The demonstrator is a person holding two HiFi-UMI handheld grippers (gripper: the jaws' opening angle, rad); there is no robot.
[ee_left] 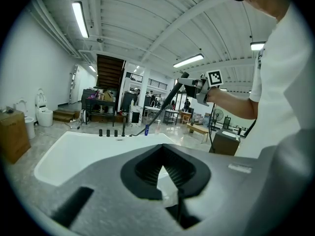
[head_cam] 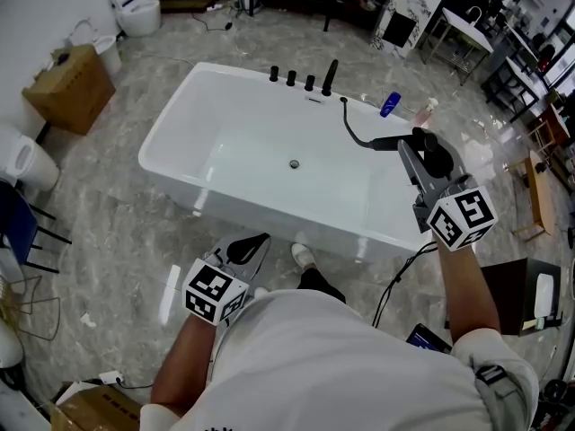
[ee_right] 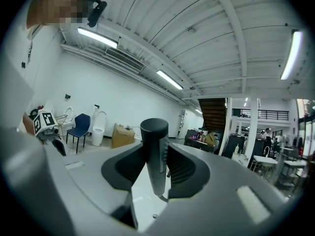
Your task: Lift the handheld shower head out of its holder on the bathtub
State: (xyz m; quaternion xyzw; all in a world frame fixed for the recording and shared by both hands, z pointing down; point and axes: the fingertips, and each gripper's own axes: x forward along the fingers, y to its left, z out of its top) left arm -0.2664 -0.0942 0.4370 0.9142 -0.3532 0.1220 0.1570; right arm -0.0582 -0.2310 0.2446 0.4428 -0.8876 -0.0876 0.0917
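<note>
1. Shower head point(head_cam: 395, 142) sits clamped between the jaws of the right gripper point(head_cam: 420, 155), already clear of the tub point(head_cam: 171, 124) rim and raised over the tub's right end.
2. Its long axis slants down toward the taps point(head_cam: 301, 79) on the tub's far rim, and the hose point(head_cam: 352, 128) trails back to that rim.
3. Only the right hand is on it. The left gripper point(head_cam: 247, 248) hangs at the tub's near side, well apart, jaws together on nothing.
4. Any further lift likely depends on hose slack, which looks loose rather than taut.
5. The right gripper view shows the pads pressing both sides of the handle point(ee_right: 154, 151), which the head view cannot resolve.
6. The left gripper view shows the wand point(ee_left: 174, 90) held high above the tub.
</note>
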